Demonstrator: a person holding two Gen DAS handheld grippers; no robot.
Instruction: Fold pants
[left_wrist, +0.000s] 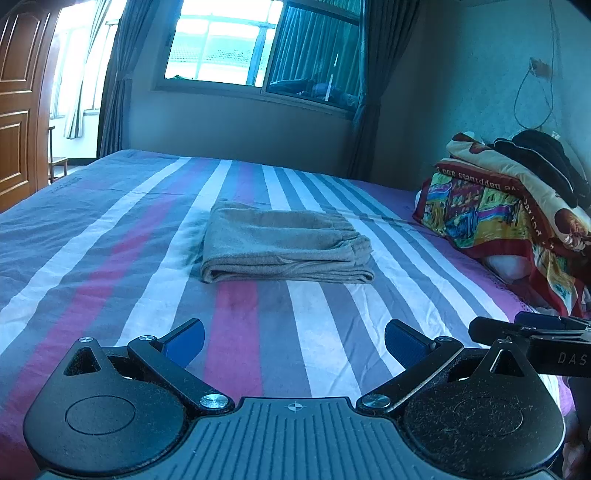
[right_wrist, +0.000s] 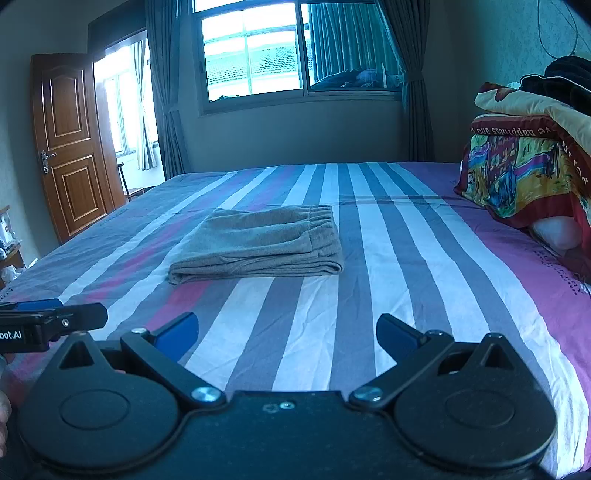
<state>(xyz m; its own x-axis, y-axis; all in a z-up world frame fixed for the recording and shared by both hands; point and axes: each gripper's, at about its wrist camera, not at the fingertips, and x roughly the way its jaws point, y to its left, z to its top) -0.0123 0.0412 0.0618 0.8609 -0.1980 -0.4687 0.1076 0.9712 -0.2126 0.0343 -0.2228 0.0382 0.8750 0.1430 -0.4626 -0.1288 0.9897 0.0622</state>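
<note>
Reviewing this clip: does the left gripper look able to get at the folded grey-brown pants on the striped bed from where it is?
Probably yes. The left gripper is open, and only bare striped bedsheet lies between it and the folded grey-brown pants. The right gripper sits off to the side.

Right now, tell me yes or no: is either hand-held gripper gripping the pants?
No. The folded pants lie alone on the striped bed, and the right hand-held gripper is open and empty.

Striped bed (right_wrist: 406, 258), colourful quilt pile (right_wrist: 517, 177), wooden door (right_wrist: 70, 147), curtained window (right_wrist: 255, 55).
</note>
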